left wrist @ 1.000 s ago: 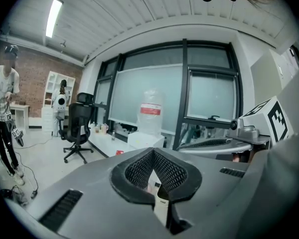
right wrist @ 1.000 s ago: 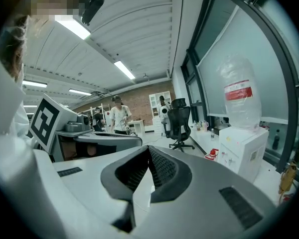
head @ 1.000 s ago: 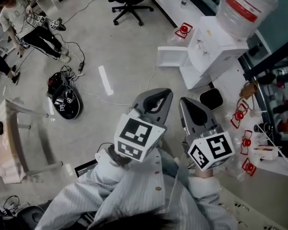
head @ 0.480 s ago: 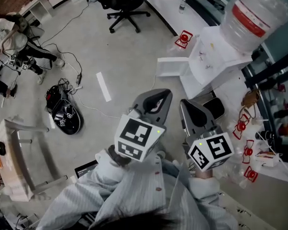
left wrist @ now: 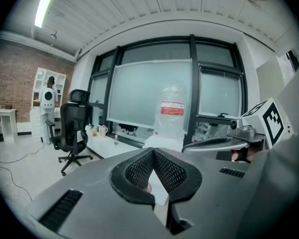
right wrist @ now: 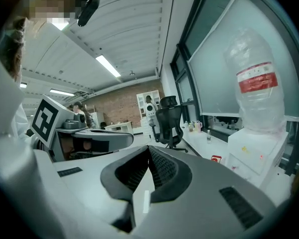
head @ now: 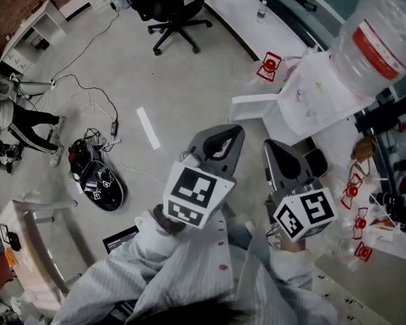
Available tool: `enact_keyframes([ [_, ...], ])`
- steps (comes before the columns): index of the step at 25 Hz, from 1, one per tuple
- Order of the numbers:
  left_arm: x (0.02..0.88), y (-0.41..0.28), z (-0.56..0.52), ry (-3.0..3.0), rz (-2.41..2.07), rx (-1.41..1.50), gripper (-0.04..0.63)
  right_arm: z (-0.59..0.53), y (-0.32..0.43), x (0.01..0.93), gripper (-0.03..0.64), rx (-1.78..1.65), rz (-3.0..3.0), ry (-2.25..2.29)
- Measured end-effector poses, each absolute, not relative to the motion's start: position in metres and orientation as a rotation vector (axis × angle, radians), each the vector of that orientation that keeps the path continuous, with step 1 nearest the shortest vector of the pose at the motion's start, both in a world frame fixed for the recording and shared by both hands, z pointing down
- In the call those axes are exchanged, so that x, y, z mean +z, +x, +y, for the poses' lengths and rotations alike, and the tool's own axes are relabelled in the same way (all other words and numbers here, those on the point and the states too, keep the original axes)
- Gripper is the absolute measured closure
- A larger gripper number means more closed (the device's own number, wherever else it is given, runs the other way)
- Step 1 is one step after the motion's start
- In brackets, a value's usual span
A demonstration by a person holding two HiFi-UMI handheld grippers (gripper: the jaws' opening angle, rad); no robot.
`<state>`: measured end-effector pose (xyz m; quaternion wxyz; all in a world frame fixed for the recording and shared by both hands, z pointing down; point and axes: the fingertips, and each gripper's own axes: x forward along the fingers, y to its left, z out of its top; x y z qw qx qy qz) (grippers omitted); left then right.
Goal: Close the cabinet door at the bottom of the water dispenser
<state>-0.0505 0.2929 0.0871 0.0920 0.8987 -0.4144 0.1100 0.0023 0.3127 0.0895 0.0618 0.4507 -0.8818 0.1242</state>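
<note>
Your left gripper [head: 221, 133] and right gripper [head: 273, 149] sit side by side low in the head view, much as they did a second ago. Both point toward the white box-shaped water dispenser [head: 310, 97] with the clear upturned plastic bottle [head: 375, 39] on top.

What has changed is the scene around them. The dispenser has slid lower in the head view and now lies nearer your gripper tips. The person across the room [head: 13, 117] has moved from the top left corner down the left edge.

The dispenser's white bottom cabinet door [head: 255, 107] stands open, swung out to the left of the body. It is ahead of both grippers and touches neither.

In the left gripper view the ribbed black fingers [left wrist: 138, 169] meet at their tips with nothing between them. The right gripper's fingers [right wrist: 162, 167] are closed the same way, also empty.
</note>
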Motion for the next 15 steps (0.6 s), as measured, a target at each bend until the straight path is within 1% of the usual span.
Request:
enact_keyframes([
  [7,0.097,-0.092,0.260,2.637,-1.218,0.322,0.584,0.287,-0.024,0.105,0.603,0.454,-2.604,1.411],
  [15,0.110,-0.106,0.224,2.587,-1.223,0.303,0.584,0.250,-0.028,0.113,0.603,0.482,-2.567,1.401],
])
